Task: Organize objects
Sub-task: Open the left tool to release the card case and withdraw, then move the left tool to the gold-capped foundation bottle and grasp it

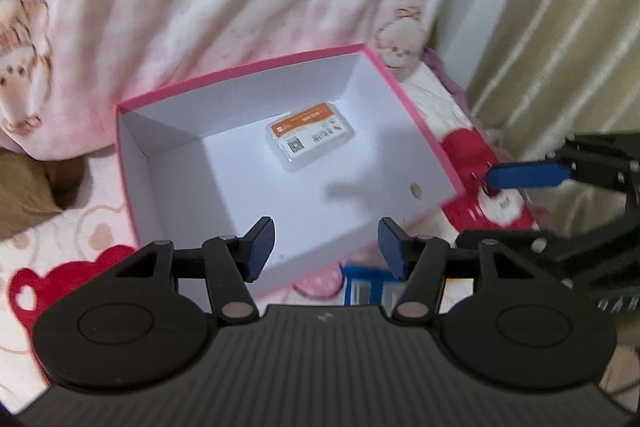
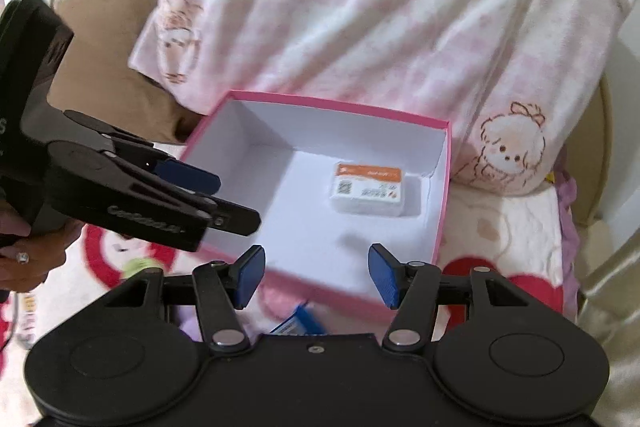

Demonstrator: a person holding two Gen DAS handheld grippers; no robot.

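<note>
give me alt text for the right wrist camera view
An open pink box on a patterned blanket holds one small white packet. The right claw hovers open at its near edge, with the left claw alongside.

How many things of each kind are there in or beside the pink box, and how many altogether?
Pink box: 1
White packet with orange label, lying inside the box: 1
Blue packet, outside the box at its near edge, partly hidden: 1
Total: 3
Both the left gripper and the right gripper are open and empty.
</note>
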